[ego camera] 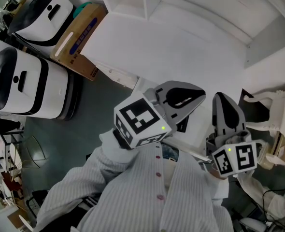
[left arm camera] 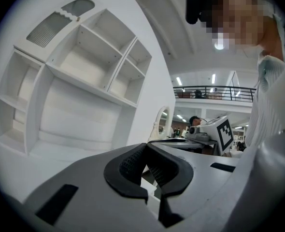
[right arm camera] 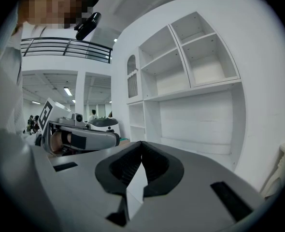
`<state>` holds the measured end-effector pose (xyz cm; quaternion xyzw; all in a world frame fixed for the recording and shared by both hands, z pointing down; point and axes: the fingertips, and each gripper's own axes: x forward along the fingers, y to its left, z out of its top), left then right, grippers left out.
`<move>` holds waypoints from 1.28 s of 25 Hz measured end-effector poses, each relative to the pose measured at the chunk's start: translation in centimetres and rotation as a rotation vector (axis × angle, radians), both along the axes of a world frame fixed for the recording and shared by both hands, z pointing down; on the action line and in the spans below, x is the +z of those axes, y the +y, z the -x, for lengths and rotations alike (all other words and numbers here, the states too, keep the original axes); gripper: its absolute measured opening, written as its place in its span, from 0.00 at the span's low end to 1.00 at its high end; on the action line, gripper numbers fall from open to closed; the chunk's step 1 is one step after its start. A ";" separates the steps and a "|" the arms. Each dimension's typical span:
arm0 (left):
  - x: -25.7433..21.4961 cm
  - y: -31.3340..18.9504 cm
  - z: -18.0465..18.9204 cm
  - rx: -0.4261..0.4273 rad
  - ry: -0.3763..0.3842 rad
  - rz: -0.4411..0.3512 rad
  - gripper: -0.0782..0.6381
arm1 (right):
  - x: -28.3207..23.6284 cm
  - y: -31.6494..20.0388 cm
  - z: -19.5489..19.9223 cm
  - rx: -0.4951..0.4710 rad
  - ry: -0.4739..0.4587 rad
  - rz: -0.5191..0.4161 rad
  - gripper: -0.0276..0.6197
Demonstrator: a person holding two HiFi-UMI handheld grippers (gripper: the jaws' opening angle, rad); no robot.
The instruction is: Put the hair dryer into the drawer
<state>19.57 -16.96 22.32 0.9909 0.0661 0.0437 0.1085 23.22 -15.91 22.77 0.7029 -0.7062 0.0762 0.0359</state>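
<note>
Striped sleeve filled lower frame; my left gripper and right gripper both had fingers pressed together, white shelf unit behind, upper left.

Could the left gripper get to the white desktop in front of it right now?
Probably yes: the left gripper, jaws shut and empty, points level toward the desktop, and nothing visible stands between them.
</note>
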 end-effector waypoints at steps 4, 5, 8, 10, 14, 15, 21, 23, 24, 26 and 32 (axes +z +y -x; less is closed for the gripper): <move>0.3 0.2 -0.1 0.004 -0.009 -0.013 0.12 | 0.1 0.1 -0.1 -0.001 -0.002 -0.004 0.06; 0.3 0.1 -0.1 0.002 -0.008 -0.014 0.12 | 0.1 0.1 -0.1 -0.003 -0.003 -0.004 0.06; 0.2 0.0 -0.3 0.000 -0.008 -0.010 0.12 | 0.3 0.0 0.0 -0.013 -0.001 0.002 0.06; 0.3 -0.1 -0.4 0.000 -0.013 -0.009 0.12 | 0.3 -0.1 0.0 -0.016 0.000 0.005 0.06; 0.4 0.1 -0.4 -0.005 -0.017 -0.009 0.12 | 0.3 0.1 0.0 -0.017 -0.001 0.004 0.06; 0.4 0.1 -0.5 -0.005 -0.017 -0.009 0.12 | 0.3 0.1 -0.1 -0.016 -0.001 0.005 0.06; 0.5 0.1 -0.5 -0.011 -0.013 0.002 0.12 | 0.6 0.2 0.0 -0.021 -0.001 0.010 0.06; 0.5 0.1 -0.4 -0.011 -0.011 0.008 0.12 | 0.7 0.2 0.1 -0.023 -0.001 0.011 0.06; 0.5 0.1 -0.3 -0.009 -0.011 0.010 0.12 | 0.7 0.2 0.1 -0.023 -0.001 0.012 0.06; 0.5 0.1 -0.2 -0.008 -0.014 0.010 0.12 | 0.7 0.1 0.2 -0.024 -0.001 0.016 0.06; 0.5 0.1 -0.4 -0.008 -0.015 0.011 0.12 | 0.7 0.2 0.2 -0.030 0.002 0.022 0.06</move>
